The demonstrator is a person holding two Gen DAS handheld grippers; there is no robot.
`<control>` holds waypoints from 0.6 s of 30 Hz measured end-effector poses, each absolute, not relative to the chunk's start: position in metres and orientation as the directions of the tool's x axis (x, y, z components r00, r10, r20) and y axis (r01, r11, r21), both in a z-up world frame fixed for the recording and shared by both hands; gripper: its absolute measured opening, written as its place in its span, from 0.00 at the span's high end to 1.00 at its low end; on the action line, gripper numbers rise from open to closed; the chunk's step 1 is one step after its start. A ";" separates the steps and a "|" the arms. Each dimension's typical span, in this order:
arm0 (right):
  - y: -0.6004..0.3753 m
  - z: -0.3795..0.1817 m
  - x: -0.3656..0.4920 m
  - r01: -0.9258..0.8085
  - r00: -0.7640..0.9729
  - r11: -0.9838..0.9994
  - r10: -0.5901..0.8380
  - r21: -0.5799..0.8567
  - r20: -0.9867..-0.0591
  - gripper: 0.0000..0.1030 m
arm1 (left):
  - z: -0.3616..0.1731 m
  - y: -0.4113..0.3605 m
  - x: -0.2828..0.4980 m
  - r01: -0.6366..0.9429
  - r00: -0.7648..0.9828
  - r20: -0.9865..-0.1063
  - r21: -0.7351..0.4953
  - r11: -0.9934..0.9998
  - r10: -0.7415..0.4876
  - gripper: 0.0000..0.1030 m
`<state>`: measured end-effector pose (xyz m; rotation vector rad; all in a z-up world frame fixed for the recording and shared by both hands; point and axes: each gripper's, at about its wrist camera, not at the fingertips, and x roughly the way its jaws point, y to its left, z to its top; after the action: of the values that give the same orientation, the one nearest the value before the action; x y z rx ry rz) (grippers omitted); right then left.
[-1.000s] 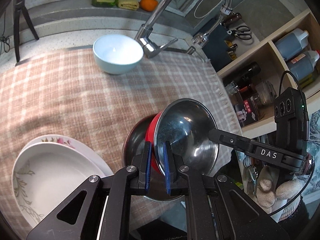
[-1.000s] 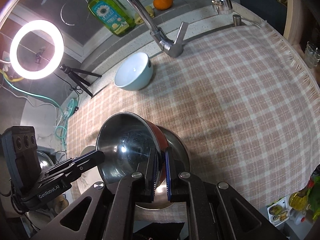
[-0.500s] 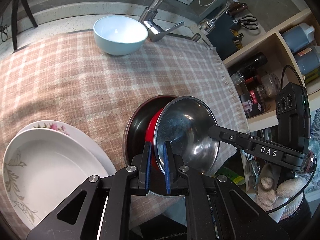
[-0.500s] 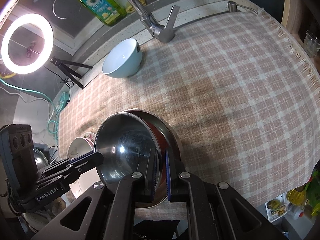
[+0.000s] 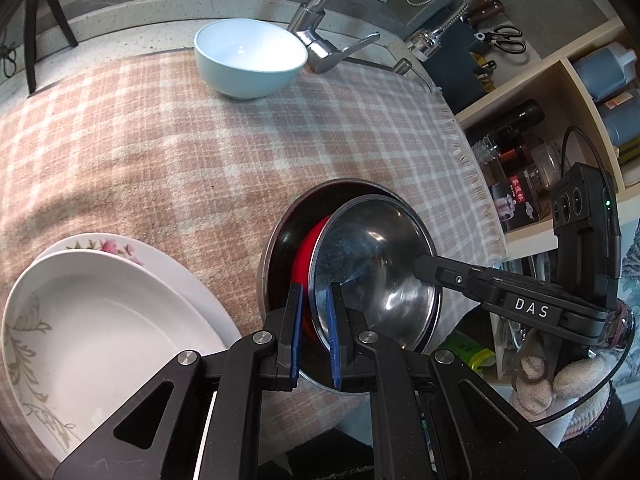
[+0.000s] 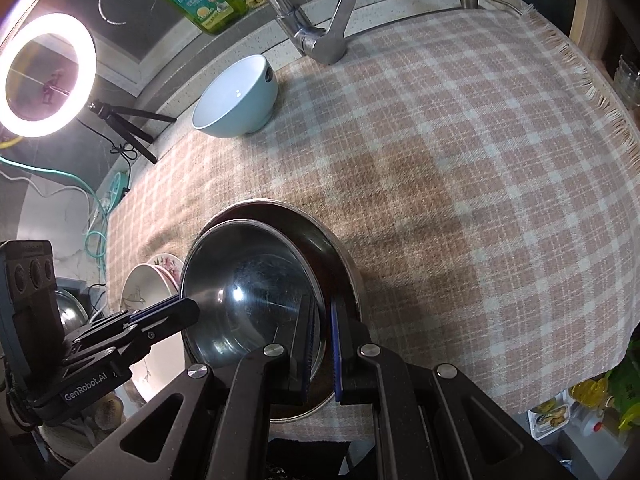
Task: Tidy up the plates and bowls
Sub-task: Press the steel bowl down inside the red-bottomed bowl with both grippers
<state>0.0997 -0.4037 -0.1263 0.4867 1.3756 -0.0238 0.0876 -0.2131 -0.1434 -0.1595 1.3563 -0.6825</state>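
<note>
Both hand-held grippers clamp the same steel bowl [image 5: 376, 276] by its rim, from opposite sides. Left hand-held gripper [image 5: 314, 328]: blue pads [image 5: 295, 332] pinched on the near rim w/ the bowl's red outer wall between them, jaws nearly closed. Right hand-held gripper [image 6: 320, 344] does the same on the far rim; in the left wrist view it reaches in from the right, tip touching the bowl's edge.

Steel bowl sits tilted inside a bigger, darker steel bowl [image 5: 288, 232] that rests on the plaid cloth [image 5: 160, 152] over the desk, near the cloth's front edge. It's directly ahead of and below each gripper.

Two stacked white plates [image 5: 100, 320] lie just left of the steel bowls, apart from them. Light blue bowl [image 5: 250, 56] stands upright at the back of the cloth, next to the faucet [image 5: 320, 40], well apart from both grippers.
</note>
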 end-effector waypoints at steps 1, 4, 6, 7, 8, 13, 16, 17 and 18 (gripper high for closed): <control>-0.403 -0.127 0.100 0.295 0.209 0.902 0.262 0.316 -0.942 0.93 | -0.144 -0.213 0.088 0.358 0.054 -0.844 -0.482 0.800 -0.533 0.91; -0.403 -0.128 0.101 0.291 0.207 0.904 0.259 0.312 -0.944 0.93 | -0.147 -0.215 0.088 0.358 0.051 -0.848 -0.478 0.802 -0.528 0.91; -0.403 -0.128 0.101 0.290 0.206 0.905 0.258 0.311 -0.944 0.93 | -0.148 -0.214 0.089 0.357 0.049 -0.849 -0.477 0.803 -0.526 0.91; -0.403 -0.128 0.102 0.289 0.205 0.906 0.257 0.309 -0.944 0.93 | -0.149 -0.214 0.089 0.358 0.048 -0.850 -0.476 0.803 -0.525 0.91; -0.403 -0.129 0.102 0.290 0.204 0.906 0.256 0.308 -0.945 0.93 | -0.149 -0.215 0.089 0.358 0.046 -0.851 -0.475 0.803 -0.524 0.91; -0.404 -0.130 0.103 0.289 0.201 0.907 0.255 0.305 -0.946 0.93 | -0.151 -0.216 0.090 0.359 0.044 -0.852 -0.474 0.804 -0.522 0.91; -0.403 -0.131 0.104 0.288 0.201 0.908 0.254 0.305 -0.946 0.93 | -0.151 -0.216 0.090 0.358 0.044 -0.852 -0.474 0.804 -0.522 0.91; -0.403 -0.131 0.104 0.288 0.201 0.908 0.254 0.305 -0.946 0.93 | -0.151 -0.215 0.090 0.357 0.044 -0.852 -0.474 0.805 -0.522 0.91; -0.403 -0.131 0.104 0.287 0.199 0.908 0.255 0.306 -0.946 0.92 | -0.151 -0.216 0.090 0.355 0.044 -0.852 -0.475 0.805 -0.522 0.91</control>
<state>0.1043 -0.4028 -0.1311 0.4694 1.3858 -0.0232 0.0902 -0.2156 -0.1508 -0.1486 1.3722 -0.6745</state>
